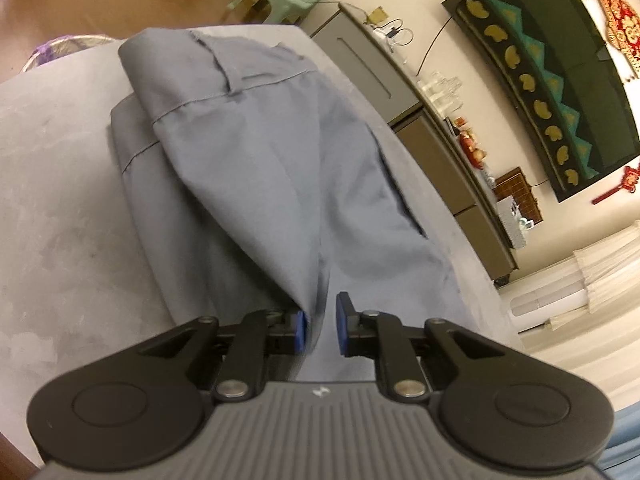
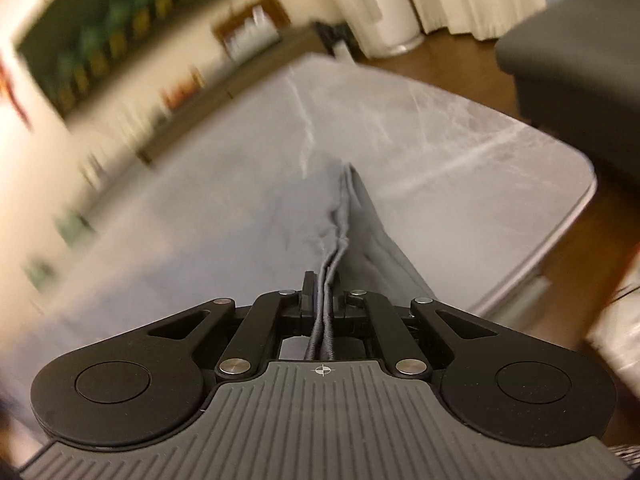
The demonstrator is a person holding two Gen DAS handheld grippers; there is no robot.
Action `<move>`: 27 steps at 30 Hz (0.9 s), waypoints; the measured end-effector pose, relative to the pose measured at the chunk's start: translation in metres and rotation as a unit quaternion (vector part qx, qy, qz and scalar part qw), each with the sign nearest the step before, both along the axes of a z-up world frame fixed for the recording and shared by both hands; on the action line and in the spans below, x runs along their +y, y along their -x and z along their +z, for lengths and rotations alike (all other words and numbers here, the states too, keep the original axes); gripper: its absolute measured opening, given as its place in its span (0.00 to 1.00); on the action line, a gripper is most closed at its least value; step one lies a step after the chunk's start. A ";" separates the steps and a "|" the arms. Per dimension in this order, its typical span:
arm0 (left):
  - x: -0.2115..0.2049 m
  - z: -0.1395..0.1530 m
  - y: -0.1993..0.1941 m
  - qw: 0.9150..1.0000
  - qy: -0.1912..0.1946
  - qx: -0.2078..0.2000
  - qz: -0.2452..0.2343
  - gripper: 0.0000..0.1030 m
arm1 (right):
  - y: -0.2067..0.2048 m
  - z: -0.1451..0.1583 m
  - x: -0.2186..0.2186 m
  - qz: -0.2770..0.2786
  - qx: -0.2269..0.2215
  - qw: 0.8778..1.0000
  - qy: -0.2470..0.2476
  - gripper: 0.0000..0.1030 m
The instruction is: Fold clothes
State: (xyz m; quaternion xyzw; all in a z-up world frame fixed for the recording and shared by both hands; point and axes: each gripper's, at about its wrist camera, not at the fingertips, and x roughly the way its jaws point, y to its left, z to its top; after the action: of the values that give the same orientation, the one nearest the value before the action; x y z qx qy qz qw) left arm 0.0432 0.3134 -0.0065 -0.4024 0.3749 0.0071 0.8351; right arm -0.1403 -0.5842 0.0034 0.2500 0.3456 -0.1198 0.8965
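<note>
Garment: grey trousers (image 1: 248, 152), soft and limp, spread on the bench (image 1: 60, 184).
Hold: best taken at hems.
Left gripper (image 1: 320, 326): jaws slightly apart, fabric between, seemingly unpinched.
Right gripper (image 2: 325, 294): jaws clamped on bunched edges.

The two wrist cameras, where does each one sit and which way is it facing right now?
Left wrist: on the left gripper, looking down its blue-padded fingers at the grey trousers on the grey table; cloth lies between the parted pads.
Right wrist: on the right gripper, blurred, clamping a bunched trouser edge.
Shared: trousers, table, wall picture.
</note>
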 end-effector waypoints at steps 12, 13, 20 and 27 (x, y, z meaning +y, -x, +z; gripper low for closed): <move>-0.015 -0.021 -0.012 0.996 -0.049 0.072 -0.022 0.21 | -0.063 -0.019 0.051 0.080 0.071 0.980 0.171 0.85; -0.018 -0.023 -0.016 0.995 -0.054 0.076 -0.020 0.21 | -0.075 -0.017 0.052 0.091 0.073 0.978 0.171 0.82; -0.049 -0.022 -0.061 0.995 -0.066 0.071 -0.001 0.21 | -0.194 -0.010 0.057 0.144 0.064 0.966 0.205 0.59; -0.038 -0.018 -0.062 0.997 -0.040 0.042 0.041 0.20 | -0.254 -0.010 0.015 0.060 0.069 0.971 0.222 0.55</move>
State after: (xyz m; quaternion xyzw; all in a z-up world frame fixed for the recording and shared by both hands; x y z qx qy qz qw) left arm 0.1048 0.2751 -0.0249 -0.3829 0.3921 0.0736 0.8332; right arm 0.1135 -0.5692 -0.0064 0.0148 0.3862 -0.1559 0.9090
